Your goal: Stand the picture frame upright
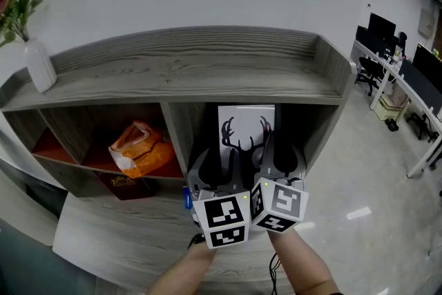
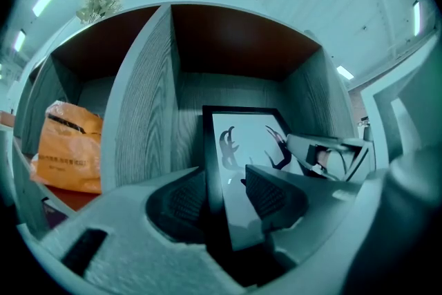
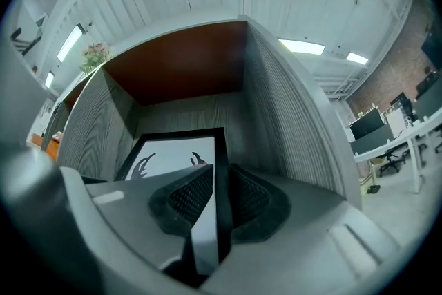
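Note:
The picture frame (image 1: 246,122), black-edged with a white print of black antlers, stands in the right compartment of the grey wooden shelf unit (image 1: 193,65). Whether it leans on the back wall I cannot tell. My left gripper (image 1: 217,173) is at its left edge. In the left gripper view the frame (image 2: 242,141) passes between the jaws of that gripper (image 2: 221,197), which stand wide, with a gap beside the left pad. My right gripper (image 1: 276,162) holds the right edge. In the right gripper view its pads (image 3: 197,193) press the frame (image 3: 176,155) from both sides.
An orange bag (image 1: 138,148) lies in the left compartment, beyond the divider (image 2: 145,114). A white vase with flowers (image 1: 38,62) stands on the shelf top at the left. Office desks and chairs (image 1: 407,79) are far off to the right.

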`<control>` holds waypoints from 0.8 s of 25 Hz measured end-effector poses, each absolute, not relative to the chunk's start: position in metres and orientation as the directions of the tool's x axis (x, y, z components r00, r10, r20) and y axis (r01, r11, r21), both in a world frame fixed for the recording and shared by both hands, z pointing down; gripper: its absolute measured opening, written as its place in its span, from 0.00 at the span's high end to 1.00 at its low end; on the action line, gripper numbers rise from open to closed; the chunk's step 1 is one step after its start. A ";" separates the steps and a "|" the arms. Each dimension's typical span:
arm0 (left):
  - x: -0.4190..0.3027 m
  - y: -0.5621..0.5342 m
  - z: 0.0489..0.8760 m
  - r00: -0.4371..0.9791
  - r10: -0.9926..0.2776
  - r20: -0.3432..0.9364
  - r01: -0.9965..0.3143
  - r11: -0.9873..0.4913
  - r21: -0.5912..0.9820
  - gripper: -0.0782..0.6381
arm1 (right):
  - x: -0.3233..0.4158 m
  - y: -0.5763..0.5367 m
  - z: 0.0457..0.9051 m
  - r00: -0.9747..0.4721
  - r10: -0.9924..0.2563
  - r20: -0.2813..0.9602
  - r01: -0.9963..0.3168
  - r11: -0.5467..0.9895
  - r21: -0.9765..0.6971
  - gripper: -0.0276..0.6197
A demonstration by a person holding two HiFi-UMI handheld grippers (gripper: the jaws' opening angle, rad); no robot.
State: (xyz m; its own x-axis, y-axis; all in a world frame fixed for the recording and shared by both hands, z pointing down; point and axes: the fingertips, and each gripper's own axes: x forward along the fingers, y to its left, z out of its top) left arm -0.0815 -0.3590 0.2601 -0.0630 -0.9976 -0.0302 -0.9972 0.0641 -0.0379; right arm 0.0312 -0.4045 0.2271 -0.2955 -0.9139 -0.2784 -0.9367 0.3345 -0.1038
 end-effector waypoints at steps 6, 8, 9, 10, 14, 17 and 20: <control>-0.082 -0.356 0.261 -0.068 -0.997 -0.034 -0.996 0.070 -0.064 0.67 | 0.032 -0.404 0.227 -0.288 -0.917 -0.276 -0.942 0.324 -0.093 0.87; -0.081 -0.355 0.260 -0.069 -0.997 -0.038 -0.995 0.071 -0.071 0.67 | 0.032 -0.404 0.227 -0.284 -0.918 -0.276 -0.943 0.320 -0.093 0.87; -0.081 -0.355 0.260 -0.070 -0.997 -0.041 -0.995 0.073 -0.075 0.68 | 0.032 -0.404 0.227 -0.283 -0.918 -0.276 -0.943 0.319 -0.092 0.87; -0.081 -0.354 0.260 -0.072 -0.996 -0.044 -0.994 0.075 -0.080 0.68 | 0.032 -0.404 0.227 -0.283 -0.918 -0.277 -0.944 0.318 -0.091 0.87; -0.082 -0.350 0.259 -0.080 -0.994 -0.079 -0.991 0.088 -0.099 0.69 | 0.032 -0.403 0.227 -0.280 -0.919 -0.276 -0.945 0.315 -0.089 0.87; -0.081 -0.344 0.256 -0.080 -0.990 -0.112 -0.989 0.093 -0.116 0.69 | 0.032 -0.404 0.227 -0.273 -0.921 -0.276 -0.948 0.307 -0.088 0.87; -0.078 -0.338 0.258 -0.066 -0.991 -0.113 -0.984 0.084 -0.155 0.69 | 0.033 -0.404 0.227 -0.265 -0.924 -0.277 -0.950 0.299 -0.089 0.87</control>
